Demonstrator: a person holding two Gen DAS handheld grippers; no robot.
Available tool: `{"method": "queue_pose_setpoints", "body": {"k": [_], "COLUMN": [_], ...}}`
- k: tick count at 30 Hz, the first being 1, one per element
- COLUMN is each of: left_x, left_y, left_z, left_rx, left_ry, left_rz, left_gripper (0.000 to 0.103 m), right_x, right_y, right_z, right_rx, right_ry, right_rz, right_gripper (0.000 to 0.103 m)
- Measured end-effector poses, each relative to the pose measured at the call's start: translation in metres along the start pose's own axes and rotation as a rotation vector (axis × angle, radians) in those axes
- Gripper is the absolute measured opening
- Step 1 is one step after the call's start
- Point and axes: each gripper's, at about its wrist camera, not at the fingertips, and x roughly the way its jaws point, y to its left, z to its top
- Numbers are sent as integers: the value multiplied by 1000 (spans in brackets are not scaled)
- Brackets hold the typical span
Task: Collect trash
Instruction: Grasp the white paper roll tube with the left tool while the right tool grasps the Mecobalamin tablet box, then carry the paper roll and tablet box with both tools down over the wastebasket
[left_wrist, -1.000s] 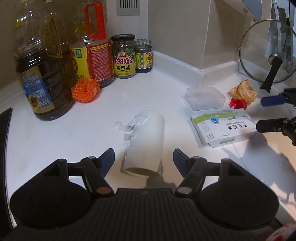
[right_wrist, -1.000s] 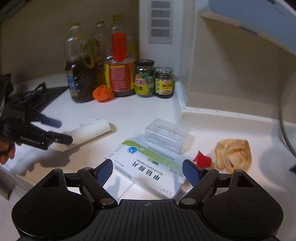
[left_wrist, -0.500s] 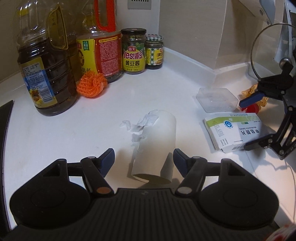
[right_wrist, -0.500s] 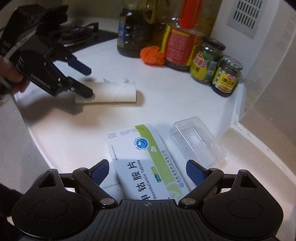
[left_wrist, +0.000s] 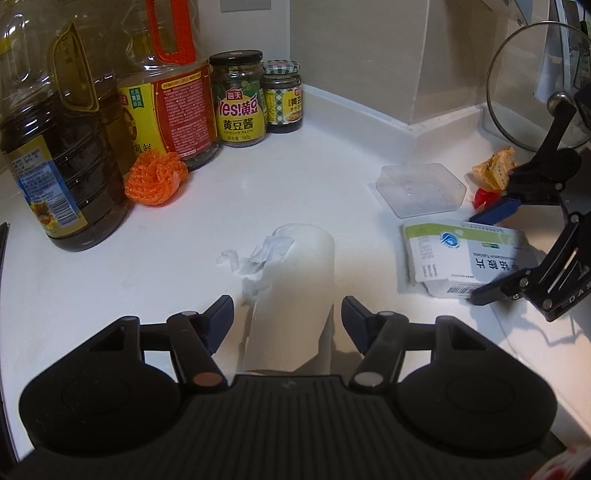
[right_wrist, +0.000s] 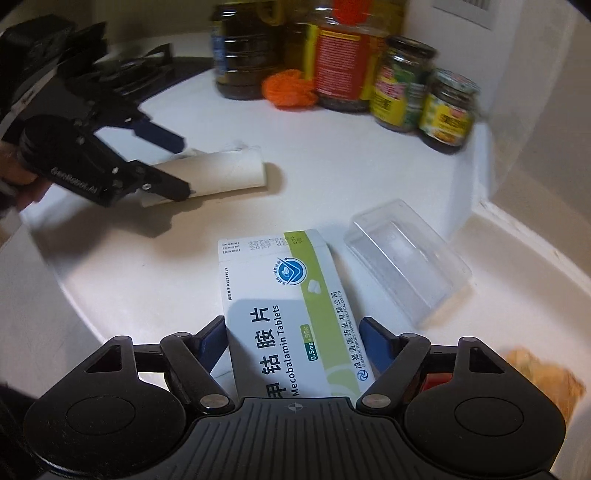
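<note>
While the left gripper (left_wrist: 287, 317) waits wide open around the roll (left_wrist: 295, 291), the tube lies on the counter (left_wrist: 314, 177) pointing to 12 o'clock; it could roll off if bumped. From the right view, the right gripper (right_wrist: 293, 341), also wide open, frames the box (right_wrist: 291, 314), long side toward 12; a crooked squeeze might crush it.

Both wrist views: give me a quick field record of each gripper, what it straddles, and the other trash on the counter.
left gripper: open, fingers either side of the paper roll core, no visible squeeze
right gripper: open, fingers flanking the medicine box
paper roll core: lying on its side on the white counter, torn tissue at its far end
medicine box: flat on the counter
clear plastic tray: beside the box, untouched
yellow wrapper: near the glass lid
red scrap: next to the wrapper
</note>
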Motion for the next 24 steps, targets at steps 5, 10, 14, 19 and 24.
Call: {"method": "queue_pose_setpoints", "body": {"k": [5,10,14,19,24], "left_x": [4,9,14,18,19], "left_y": [-4,-9,-10,-11,-11], "left_z": [3,4,2,0,1], "left_rx": [30,65,73,83,86], "left_ry": [6,14,18,20,18], "left_rz": [14,20,17,18,17], "left_gripper": [60,58,58,50,46], "right_x": [-10,-12,-9,-6,-6], "right_y": [9,28,36,34,36], "right_z": [-8,-16,-19,-23,-27], "right_rx": [167,181,144,179,201], "right_ry": [-34,-70,-75,-88,-111], "right_rz": [-48,-110,-146,-142,-159], "right_gripper": [76,76,76,76,75]}}
